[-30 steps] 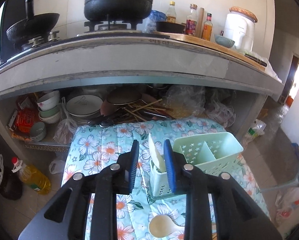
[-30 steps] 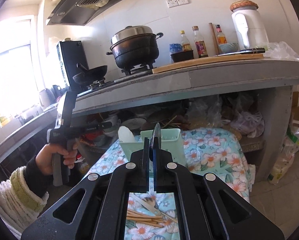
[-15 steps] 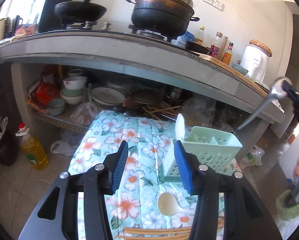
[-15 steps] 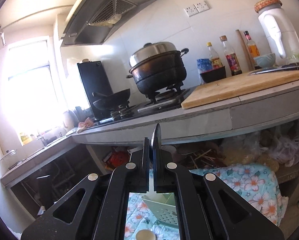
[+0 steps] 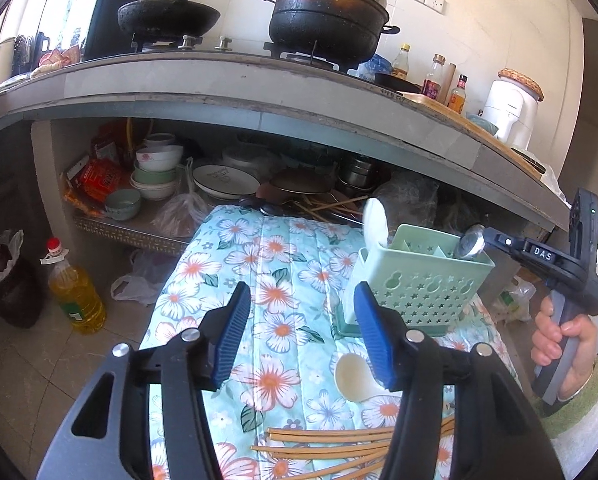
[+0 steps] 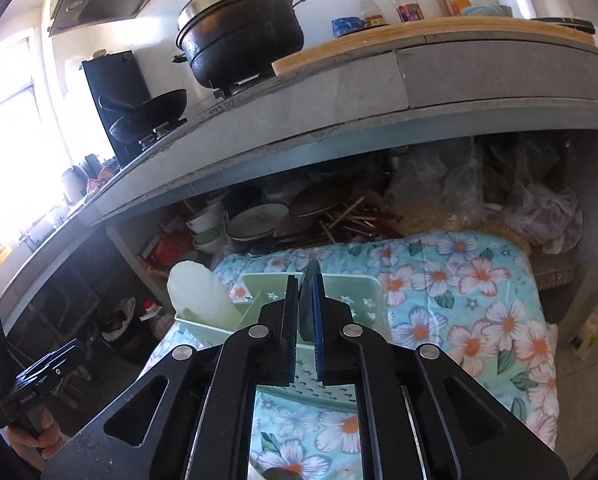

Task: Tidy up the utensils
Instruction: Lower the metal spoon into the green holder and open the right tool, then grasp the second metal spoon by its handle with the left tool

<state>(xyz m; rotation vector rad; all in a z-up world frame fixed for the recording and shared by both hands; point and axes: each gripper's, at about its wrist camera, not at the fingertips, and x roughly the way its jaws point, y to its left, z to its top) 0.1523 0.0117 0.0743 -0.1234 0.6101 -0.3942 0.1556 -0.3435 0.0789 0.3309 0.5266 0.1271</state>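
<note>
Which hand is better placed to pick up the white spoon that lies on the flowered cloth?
Left. Its tongs are empty, opening, and the white spoon lies just below them. The right tongs hang over the green caddy with a metal spoon between them.

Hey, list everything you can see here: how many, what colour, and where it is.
caddy: one, mint green, on the floral cloth
floral cloth: one, light blue, in front of the counter shelf
white paddle: one, white, standing in the caddy
white spoon: one, white, lying on the cloth in front of the caddy
metal spoon: one, silver, over the caddy
chopsticks: several, tan, lying at the cloth's near end
pot: one, black, on the stove
wok: one, black, on the stove
oil bottle: one, yellow, on the floor
bowls: a stack, white and green, under the counter
left tongs: black, blue pads, opening, empty
right tongs: black, opening, metal spoon between them
</note>
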